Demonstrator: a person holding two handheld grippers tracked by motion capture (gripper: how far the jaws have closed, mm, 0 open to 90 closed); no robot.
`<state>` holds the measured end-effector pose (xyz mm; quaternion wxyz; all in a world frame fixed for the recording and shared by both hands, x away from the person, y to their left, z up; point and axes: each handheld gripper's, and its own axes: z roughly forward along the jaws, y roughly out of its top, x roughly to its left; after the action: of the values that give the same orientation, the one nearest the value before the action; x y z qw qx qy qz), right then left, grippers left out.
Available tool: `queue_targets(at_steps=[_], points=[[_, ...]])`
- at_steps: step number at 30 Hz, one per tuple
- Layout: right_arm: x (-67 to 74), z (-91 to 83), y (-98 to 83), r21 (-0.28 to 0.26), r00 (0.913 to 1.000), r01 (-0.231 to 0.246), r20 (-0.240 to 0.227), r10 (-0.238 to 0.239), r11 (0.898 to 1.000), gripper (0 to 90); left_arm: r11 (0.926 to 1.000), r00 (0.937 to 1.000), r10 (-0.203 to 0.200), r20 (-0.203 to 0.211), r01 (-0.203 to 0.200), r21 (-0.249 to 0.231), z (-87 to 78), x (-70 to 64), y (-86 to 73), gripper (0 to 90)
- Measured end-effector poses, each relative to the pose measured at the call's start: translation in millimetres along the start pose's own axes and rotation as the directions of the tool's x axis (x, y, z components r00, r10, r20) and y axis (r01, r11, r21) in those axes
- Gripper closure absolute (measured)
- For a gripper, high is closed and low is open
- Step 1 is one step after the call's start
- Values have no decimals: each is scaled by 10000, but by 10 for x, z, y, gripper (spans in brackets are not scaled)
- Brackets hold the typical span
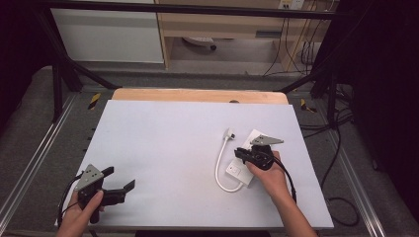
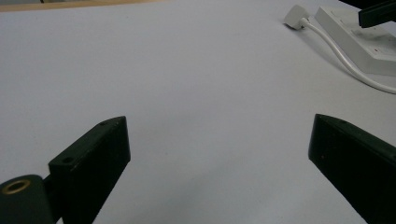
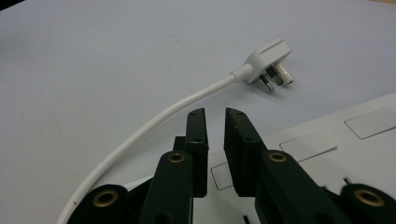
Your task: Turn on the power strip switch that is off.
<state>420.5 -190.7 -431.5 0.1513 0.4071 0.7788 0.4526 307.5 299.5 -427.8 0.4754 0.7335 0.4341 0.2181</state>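
A white power strip (image 1: 239,171) lies at the right of the white table top (image 1: 163,143). Its short white cable (image 1: 217,168) loops out to the left and back, and ends in a three-pin plug (image 1: 229,132) lying loose on the table. My right gripper (image 1: 241,154) hovers over the strip (image 3: 327,135). Its jaws (image 3: 215,114) stand a narrow gap apart with nothing between them and point toward the plug (image 3: 268,60). My left gripper (image 1: 119,178) rests at the front left, wide open (image 2: 217,122) and empty, facing the strip (image 2: 355,42) across bare table.
A wooden strip (image 1: 197,95) borders the table's far edge. Metal frame rails (image 1: 39,148) run along both sides. Dark cables (image 1: 341,197) lie on the floor at the right. Bare white surface stretches between the two grippers.
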Motion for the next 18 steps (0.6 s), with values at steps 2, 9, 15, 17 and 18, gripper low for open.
queue_targets(at_steps=[2, 9, 15, 17, 18], points=[[3, -11, 9, -61, 10000, -24, 25, 24, 10000, 775, 10000, 10000, 10, -6, -10, 6, 0, -1, 0, 57], [-4, -49, 42, -217, 9999, -64, 139, 67, 9997, 717, 10000, 10000, 17, -1, -17, 25, 0, -2, -1, 57], [0, -102, 71, -381, 9998, -90, 183, 98, 9992, 679, 10000, 10000, 35, 9, -35, 23, -1, -4, 0, 57], [-4, -113, 80, -426, 9997, -85, 233, 95, 9991, 675, 10000, 10000, 44, 5, -44, 18, -2, -5, 1, 57], [-5, -121, 84, -437, 9997, -110, 224, 120, 9990, 671, 10000, 10000, 40, 5, -40, 5, -2, -6, 1, 57]])
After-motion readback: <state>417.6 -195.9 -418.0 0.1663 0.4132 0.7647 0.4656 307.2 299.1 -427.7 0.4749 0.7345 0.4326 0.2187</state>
